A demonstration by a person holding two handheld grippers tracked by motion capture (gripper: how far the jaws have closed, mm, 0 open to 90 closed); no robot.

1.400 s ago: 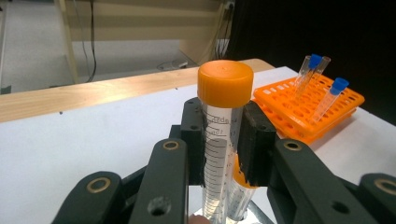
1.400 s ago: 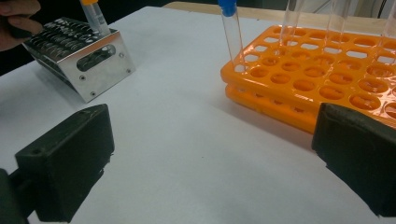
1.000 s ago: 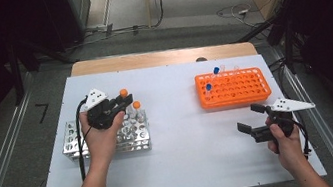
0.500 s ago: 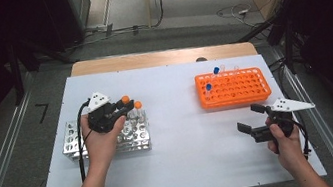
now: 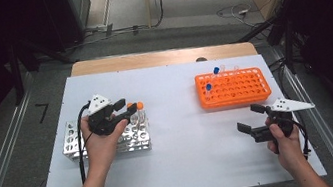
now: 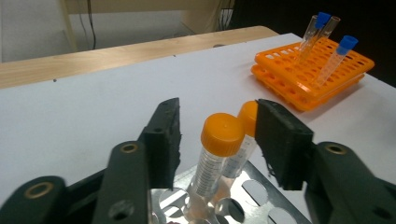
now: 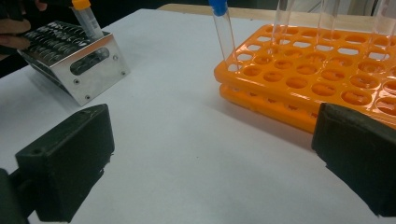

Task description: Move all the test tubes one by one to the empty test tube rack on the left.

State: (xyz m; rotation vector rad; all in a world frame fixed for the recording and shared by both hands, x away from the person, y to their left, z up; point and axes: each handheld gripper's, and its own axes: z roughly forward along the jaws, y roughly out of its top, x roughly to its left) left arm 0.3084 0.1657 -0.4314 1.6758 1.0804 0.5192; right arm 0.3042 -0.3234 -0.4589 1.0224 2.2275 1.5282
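Left tongs (image 6: 217, 140) apart around an orange-capped tube (image 6: 215, 156) in the metal rack (image 5: 106, 141); right tongs (image 7: 210, 163) apart near the orange rack (image 7: 327, 74).

Tubes: two clear orange-capped plastic tubes (image 6: 219, 154) upright in the silver metal rack (image 5: 73, 141).
Other rack: orange plastic rack (image 5: 244, 88) holding blue-capped tubes (image 6: 337, 58).

High view: overhead from the person's side, facing forward over the whole white table (image 5: 184, 156) | left gripper view: close above metal rack (image 6: 261, 198), facing orange rack (image 6: 310, 77) | right gripper view: low, close to the orange rack; both racks shared.
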